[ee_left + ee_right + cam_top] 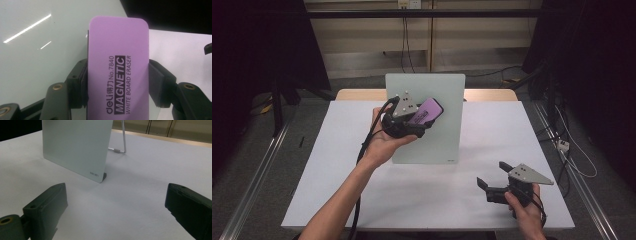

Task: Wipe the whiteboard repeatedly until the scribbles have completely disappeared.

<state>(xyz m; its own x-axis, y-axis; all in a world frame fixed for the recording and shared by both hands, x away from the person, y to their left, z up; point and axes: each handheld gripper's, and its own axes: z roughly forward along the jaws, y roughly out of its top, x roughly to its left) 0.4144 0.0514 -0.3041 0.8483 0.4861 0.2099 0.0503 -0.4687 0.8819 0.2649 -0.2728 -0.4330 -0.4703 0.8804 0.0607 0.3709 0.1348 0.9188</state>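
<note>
Left gripper (424,120) clamps the purple eraser (117,70) against, or possibly just off, the whiteboard (442,140) mid-desk. Right gripper (493,176) rests wide open, empty, near the desk's (337,190) front right corner.

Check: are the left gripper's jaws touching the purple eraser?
Touching. In the left gripper view, both black pads press against the long sides of the purple eraser, no gap showing.

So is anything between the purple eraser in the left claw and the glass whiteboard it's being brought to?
Nothing visible. The left claw is shut on the purple eraser, held right in front of the whiteboard, whose face beside it is bare. The right claw rests open on the table, well away.
</note>
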